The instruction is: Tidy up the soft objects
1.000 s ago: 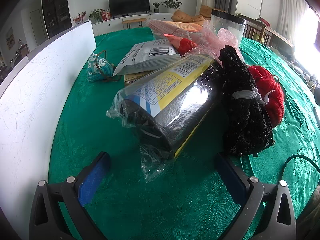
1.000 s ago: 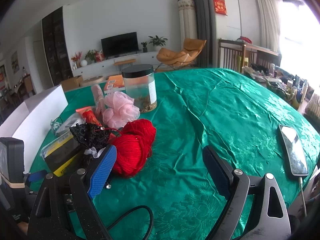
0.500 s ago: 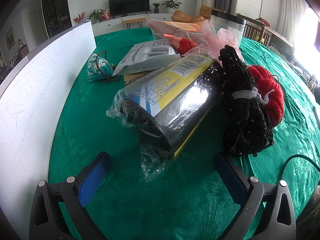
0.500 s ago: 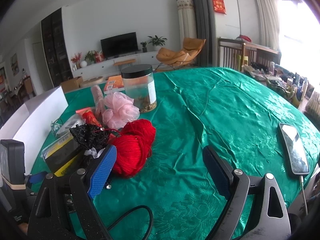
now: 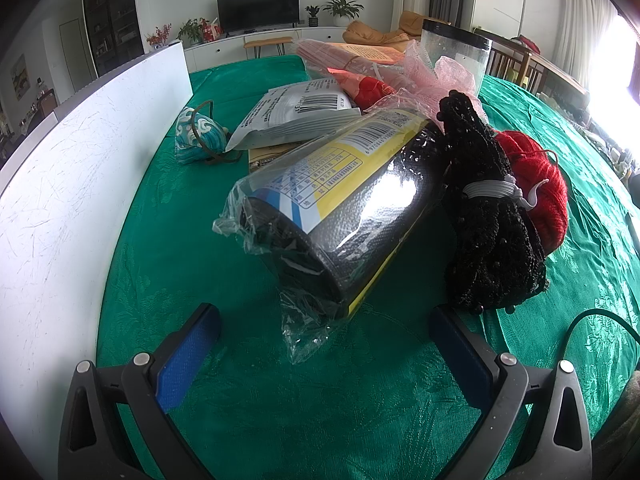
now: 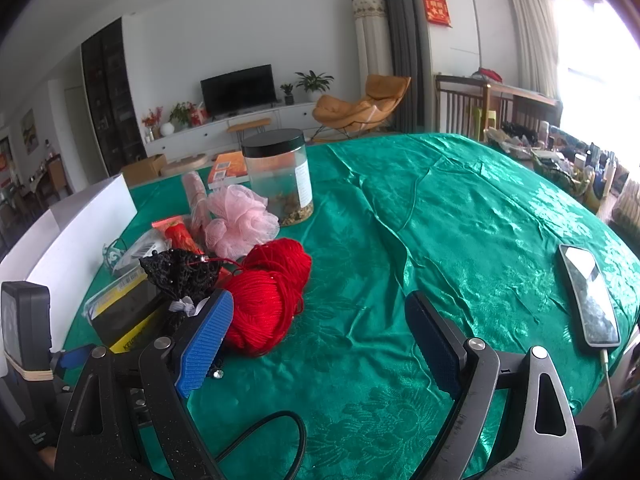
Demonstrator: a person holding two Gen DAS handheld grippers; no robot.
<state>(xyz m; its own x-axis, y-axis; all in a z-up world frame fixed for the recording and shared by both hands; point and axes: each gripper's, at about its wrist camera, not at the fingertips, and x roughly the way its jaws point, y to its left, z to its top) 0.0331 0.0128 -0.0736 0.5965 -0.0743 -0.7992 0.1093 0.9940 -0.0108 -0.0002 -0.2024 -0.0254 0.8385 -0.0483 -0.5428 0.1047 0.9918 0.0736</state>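
A pile of objects lies on the green tablecloth. A black and yellow roll in clear plastic (image 5: 340, 204) lies just ahead of my open, empty left gripper (image 5: 324, 340). To its right are a black lace bundle (image 5: 488, 220) and red yarn (image 5: 536, 176). Behind are a white packet (image 5: 296, 116), a teal pouch (image 5: 200, 140) and a pink mesh puff (image 5: 436, 76). My right gripper (image 6: 320, 332) is open and empty, the red yarn (image 6: 268, 304) beside its left finger. The lace bundle (image 6: 180, 272) and the puff (image 6: 240, 220) lie behind it.
A white box wall (image 5: 80, 184) runs along the left of the pile. A clear jar with a black lid (image 6: 280, 176) stands behind the puff. A phone on a cable (image 6: 588, 300) lies at the table's right edge. A black cable (image 6: 264, 436) runs under my right gripper.
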